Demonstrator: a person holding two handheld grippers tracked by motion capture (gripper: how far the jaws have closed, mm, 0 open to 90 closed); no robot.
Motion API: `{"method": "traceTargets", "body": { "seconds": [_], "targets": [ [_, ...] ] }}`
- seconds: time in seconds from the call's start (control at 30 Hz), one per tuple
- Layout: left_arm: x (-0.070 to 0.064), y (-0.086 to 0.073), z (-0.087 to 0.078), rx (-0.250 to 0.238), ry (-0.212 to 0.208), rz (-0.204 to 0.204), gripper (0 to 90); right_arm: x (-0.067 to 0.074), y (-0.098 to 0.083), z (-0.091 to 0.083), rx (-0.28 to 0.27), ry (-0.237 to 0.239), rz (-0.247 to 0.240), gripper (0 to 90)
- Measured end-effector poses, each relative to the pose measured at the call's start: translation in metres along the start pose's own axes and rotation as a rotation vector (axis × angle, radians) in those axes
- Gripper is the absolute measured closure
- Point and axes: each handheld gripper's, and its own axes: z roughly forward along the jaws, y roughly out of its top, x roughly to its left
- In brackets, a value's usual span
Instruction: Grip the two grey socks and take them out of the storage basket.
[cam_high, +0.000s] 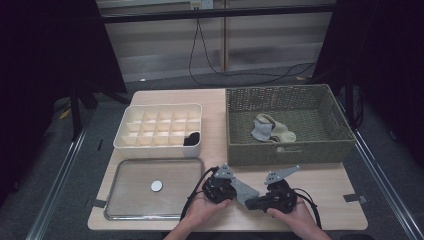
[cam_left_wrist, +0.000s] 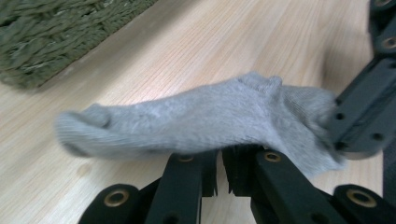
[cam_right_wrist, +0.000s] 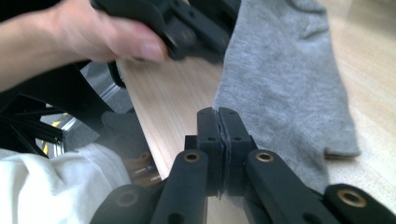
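A grey sock (cam_high: 244, 190) stretches between my two grippers, low over the table's front edge. In the left gripper view the sock (cam_left_wrist: 196, 116) lies across the tips of my left gripper (cam_left_wrist: 219, 156), whose jaws stand almost together on its lower edge. The right gripper's jaw (cam_left_wrist: 359, 121) pinches the sock's far end. In the right gripper view my right gripper (cam_right_wrist: 218, 114) is pressed shut, with the sock (cam_right_wrist: 285, 84) running up past its right jaw to the left gripper (cam_right_wrist: 187, 28) in the person's hand (cam_right_wrist: 93, 37).
A green wicker basket (cam_high: 290, 155) with several socks (cam_high: 270, 129) stands at the back right. A white divided box (cam_high: 160, 146) at the back left has a dark item (cam_high: 192, 139) in one compartment. A metal tray (cam_high: 130, 200) with a white disc (cam_high: 156, 186) lies front left.
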Motion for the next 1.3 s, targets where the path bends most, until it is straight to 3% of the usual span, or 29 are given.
{"method": "traceTargets", "body": {
  "seconds": [0.23, 0.33, 0.53, 0.77, 0.93, 1.07, 1.17, 1.3],
  "targets": [
    [0.000, -0.005, -0.018, -0.021, -0.008, 0.000, 81.0, -0.006, -0.005, -0.001, 0.032, -0.048, 0.011, 85.7],
    [-0.002, -0.007, -0.024, -0.010, -0.006, 0.007, 77.3, -0.008, -0.006, -0.004, 0.031, -0.059, 0.016, 83.1],
    [0.000, -0.006, -0.034, -0.052, -0.009, 0.004, 76.1, -0.010, -0.006, -0.012, 0.003, -0.089, 0.021, 82.3],
    [0.014, 0.008, -0.029, -0.081, 0.008, 0.009, 75.2, -0.014, -0.008, -0.006, 0.035, -0.114, 0.020, 84.1],
    [0.016, 0.010, -0.020, -0.063, 0.001, 0.019, 73.6, -0.018, -0.008, -0.003, 0.061, -0.121, 0.015, 84.6],
    [0.019, 0.008, -0.014, -0.026, 0.020, 0.025, 71.6, -0.020, -0.009, -0.002, 0.069, -0.116, 0.016, 84.9],
    [0.024, 0.003, -0.007, 0.026, 0.035, 0.019, 63.2, -0.020, -0.009, -0.002, 0.073, -0.120, 0.013, 85.3],
    [0.023, 0.003, -0.008, 0.035, 0.042, 0.028, 63.4, -0.021, -0.010, -0.004, 0.073, -0.131, 0.010, 85.6]
  ]
}}
